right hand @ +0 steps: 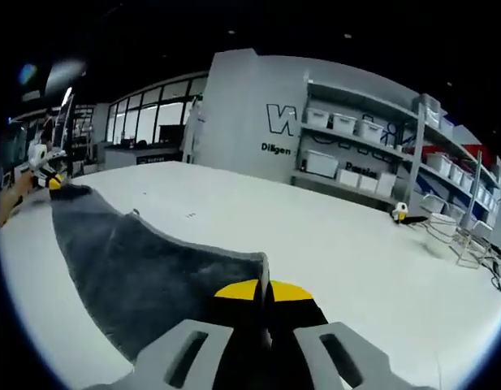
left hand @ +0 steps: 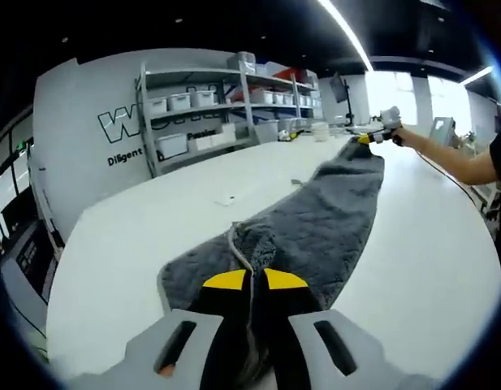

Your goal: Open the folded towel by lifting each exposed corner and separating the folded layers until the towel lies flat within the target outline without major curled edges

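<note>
Your left gripper (left hand: 255, 280) is clamped on one towel (left hand: 315, 219) corner; your right gripper (right hand: 263, 291) pinches the opposite end, cloth stretched between them above the table (left hand: 153, 227).

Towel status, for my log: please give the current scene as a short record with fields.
towel: grey towel, stretched long between the two tongs
left tongs: shut on one end of the towel
right tongs: shut on the other end
surface: white table
background: shelving with bins
target outline: cannot tell
</note>
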A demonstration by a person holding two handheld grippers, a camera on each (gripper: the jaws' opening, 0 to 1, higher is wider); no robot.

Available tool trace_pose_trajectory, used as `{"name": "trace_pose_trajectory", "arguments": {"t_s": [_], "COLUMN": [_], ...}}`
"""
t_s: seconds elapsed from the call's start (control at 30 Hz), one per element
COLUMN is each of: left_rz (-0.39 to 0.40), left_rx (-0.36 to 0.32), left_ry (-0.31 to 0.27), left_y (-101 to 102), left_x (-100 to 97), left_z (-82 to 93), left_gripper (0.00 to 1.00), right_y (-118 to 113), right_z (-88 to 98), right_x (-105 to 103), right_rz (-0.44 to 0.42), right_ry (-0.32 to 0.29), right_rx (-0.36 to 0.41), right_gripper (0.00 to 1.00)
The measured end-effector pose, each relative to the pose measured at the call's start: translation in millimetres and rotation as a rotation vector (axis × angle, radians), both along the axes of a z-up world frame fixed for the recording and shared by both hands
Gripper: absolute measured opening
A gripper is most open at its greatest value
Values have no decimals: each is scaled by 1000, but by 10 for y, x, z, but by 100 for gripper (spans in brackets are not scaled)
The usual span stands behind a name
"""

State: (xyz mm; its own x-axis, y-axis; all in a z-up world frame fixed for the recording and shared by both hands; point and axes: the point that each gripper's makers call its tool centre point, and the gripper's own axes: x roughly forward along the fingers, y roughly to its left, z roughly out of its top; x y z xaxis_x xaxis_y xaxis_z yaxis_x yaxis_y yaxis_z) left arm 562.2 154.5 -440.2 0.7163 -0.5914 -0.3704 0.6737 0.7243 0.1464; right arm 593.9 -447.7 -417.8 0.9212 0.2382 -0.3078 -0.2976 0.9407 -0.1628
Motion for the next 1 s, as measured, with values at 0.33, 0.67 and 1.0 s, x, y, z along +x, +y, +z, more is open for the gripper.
{"name": "trace_pose_trajectory", "arguments": {"t_s": [0.33, 0.67, 1.0], "left_rz": [37, 69, 81], "left_rx": [-25, -81, -72], "left_ry": [-36, -65, -41], "left_y": [116, 375, 486], "left_x": [-92, -292, -537], "left_z": [172, 248, 124], "left_gripper": [6, 6, 6], "right_y": [-96, -225, -418], "right_z": [269, 255, 103], "right_x": [-490, -842, -1185], "right_rz": [9, -3, -36], "right_ry": [-82, -106, -83], "right_rx": [37, 54, 71], "right_gripper": [0, 0, 0]}}
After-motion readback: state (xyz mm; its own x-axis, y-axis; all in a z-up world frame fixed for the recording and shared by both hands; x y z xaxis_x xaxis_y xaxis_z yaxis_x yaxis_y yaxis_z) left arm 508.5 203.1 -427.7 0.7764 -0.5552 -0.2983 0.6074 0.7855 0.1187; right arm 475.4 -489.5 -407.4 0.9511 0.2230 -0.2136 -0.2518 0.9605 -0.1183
